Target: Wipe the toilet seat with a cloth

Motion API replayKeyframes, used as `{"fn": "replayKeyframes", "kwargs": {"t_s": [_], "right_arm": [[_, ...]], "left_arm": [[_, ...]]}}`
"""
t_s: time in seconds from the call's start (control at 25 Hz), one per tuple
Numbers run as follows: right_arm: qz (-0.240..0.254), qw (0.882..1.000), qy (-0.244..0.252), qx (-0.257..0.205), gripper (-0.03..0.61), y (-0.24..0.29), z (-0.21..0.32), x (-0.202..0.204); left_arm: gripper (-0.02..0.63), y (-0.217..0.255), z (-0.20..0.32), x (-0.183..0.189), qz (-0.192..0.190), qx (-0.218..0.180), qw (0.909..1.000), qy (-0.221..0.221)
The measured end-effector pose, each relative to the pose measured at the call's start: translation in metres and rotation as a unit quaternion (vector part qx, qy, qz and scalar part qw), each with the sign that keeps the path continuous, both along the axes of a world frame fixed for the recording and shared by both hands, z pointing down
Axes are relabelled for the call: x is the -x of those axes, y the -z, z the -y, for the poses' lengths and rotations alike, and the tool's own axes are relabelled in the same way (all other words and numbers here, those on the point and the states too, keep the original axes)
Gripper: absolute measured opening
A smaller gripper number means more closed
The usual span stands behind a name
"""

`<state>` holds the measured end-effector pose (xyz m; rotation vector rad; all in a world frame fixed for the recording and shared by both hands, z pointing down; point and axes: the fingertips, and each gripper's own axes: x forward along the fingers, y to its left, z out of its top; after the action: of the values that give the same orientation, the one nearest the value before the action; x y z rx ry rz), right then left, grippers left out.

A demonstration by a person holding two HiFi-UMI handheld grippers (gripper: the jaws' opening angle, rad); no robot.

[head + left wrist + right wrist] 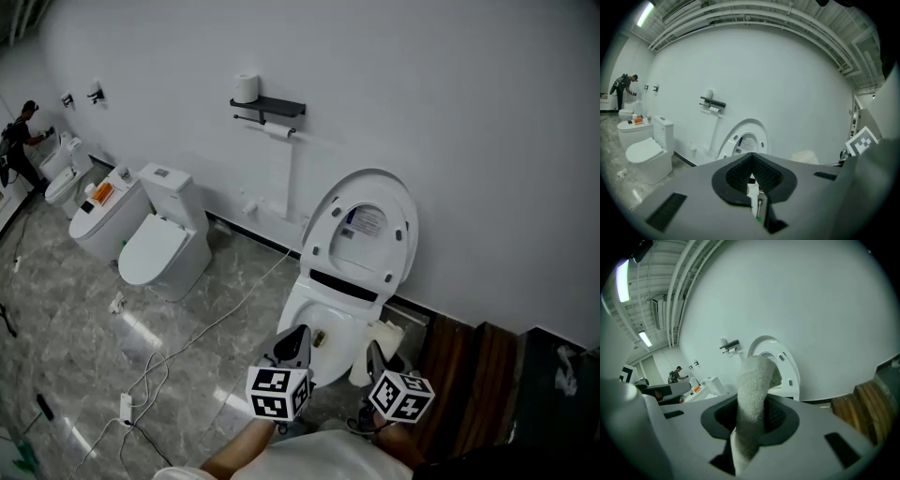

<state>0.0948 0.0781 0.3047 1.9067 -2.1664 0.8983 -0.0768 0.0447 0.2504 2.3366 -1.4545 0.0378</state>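
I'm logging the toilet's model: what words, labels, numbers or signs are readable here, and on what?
No text is legible.
Sticker under the raised toilet lid: print too small and blurred to read.
Orange item on a farther toilet: too small to read.
Marker cubes: black-and-white square patterns, no letters.

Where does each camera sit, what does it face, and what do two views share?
Head view: on the person's head, looking steeply down at the toilet; the left gripper, right gripper and an arm show.
Left gripper view: on the left gripper, facing the raised seat along its shut, empty fingers; the right gripper's cube shows.
Right gripper view: on the right gripper, facing the seat past the cloth its fingers hold.
Shared: both gripper views show the seat and wall shelf.
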Motion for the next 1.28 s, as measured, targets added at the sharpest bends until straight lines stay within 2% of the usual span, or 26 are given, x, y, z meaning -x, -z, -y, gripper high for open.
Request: {"fn": "replayKeyframes", "kwargs": {"t_s": [0.28,0.56,0.72,0.88,1.08,1.28], "right_arm": [[-0.004,0.999,-0.009,0.046,0.089,-0.029,0.033,0.006],[-0.001,0.999,-0.02,0.029,0.089,-0.029,0.11,-0.018],[-0.008,1.0,-0.018,-0.001,0.089,-0.018,0.18,-0.037],[-0.028,0.998,-0.002,-0.048,0.089,0.001,0.268,-0.05],[-0.032,0.993,-0.006,-0.11,0.089,0.022,0.37,-0.058],[-0.035,0.989,-0.03,-0.138,0.089,0.016,0.424,-0.064]], "left_arm": [[0.011,-0.029,0.047,-0.019,-0.007,0.039,0.9985,-0.036],[0.011,-0.029,0.096,-0.042,0.009,0.042,0.9975,-0.057],[0.011,-0.032,0.129,-0.055,0.018,0.045,0.997,-0.061],[0.011,-0.031,0.168,-0.079,0.028,0.038,0.9959,-0.077],[0.011,-0.042,0.214,-0.098,0.026,0.036,0.9962,-0.075],[0.011,-0.079,0.226,-0.105,0.035,0.062,0.9949,-0.072]]}}
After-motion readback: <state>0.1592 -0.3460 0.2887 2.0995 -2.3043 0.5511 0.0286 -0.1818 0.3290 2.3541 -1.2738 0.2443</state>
